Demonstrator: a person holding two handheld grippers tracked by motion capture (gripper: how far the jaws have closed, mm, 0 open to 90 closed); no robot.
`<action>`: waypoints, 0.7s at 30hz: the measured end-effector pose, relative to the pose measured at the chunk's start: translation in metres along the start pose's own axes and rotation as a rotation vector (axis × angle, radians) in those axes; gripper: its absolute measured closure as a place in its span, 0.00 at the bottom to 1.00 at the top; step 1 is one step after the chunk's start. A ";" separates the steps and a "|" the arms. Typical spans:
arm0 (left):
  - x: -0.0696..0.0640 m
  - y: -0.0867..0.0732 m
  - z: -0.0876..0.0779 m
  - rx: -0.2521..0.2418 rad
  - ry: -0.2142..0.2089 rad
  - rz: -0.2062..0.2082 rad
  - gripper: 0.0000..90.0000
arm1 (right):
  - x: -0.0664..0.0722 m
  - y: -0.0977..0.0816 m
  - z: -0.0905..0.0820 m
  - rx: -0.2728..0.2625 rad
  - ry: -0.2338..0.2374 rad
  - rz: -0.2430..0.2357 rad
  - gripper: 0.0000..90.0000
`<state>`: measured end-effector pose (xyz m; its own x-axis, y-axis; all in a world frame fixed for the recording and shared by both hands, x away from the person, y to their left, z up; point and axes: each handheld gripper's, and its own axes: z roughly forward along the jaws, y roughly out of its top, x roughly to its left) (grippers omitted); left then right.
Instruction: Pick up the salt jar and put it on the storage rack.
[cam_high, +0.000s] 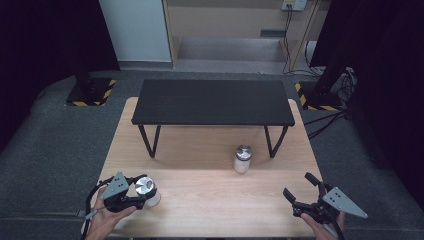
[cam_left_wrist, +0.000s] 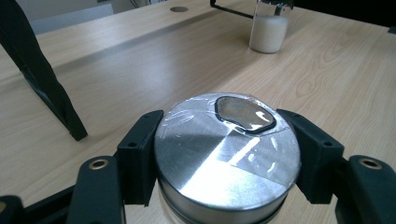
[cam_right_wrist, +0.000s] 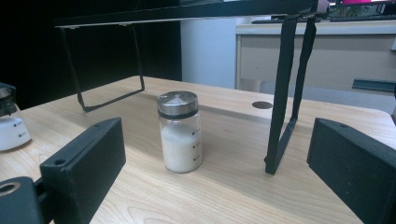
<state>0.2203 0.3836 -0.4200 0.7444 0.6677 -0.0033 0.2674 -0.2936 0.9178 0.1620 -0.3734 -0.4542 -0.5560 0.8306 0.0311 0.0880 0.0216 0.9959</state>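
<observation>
A small glass jar with a silver lid (cam_high: 145, 186) stands at the front left of the wooden table (cam_high: 215, 205). My left gripper (cam_high: 142, 192) is shut on it. In the left gripper view the two black pads (cam_left_wrist: 140, 154) press on either side of the lid (cam_left_wrist: 224, 154). A second jar (cam_high: 243, 159) holding white grains stands mid-table, near the right leg of the shelf. My right gripper (cam_high: 298, 185) is open at the front right with nothing between its jaws. It faces that second jar (cam_right_wrist: 178, 133), which is well beyond the jaws.
A low black shelf (cam_high: 212, 100) on thin metal legs spans the far half of the table. Its right leg (cam_right_wrist: 285, 93) stands just beside the second jar. The held jar (cam_right_wrist: 9, 126) shows at the left edge of the right gripper view.
</observation>
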 end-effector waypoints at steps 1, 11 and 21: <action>0.000 0.003 -0.001 0.001 -0.001 0.005 0.37 | 0.000 0.000 0.000 0.000 0.000 0.000 0.05; -0.006 0.046 -0.012 -0.022 -0.023 0.011 0.37 | 0.000 0.000 -0.001 -0.007 0.001 0.002 0.05; -0.011 0.098 -0.024 -0.018 -0.027 0.023 0.37 | -0.001 -0.001 -0.001 -0.015 -0.002 0.006 0.05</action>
<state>0.2235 0.3644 -0.3204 0.7665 0.6423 0.0073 0.2394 -0.2962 0.9246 0.1612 -0.3748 -0.4549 -0.5539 0.8318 0.0369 0.0791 0.0085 0.9968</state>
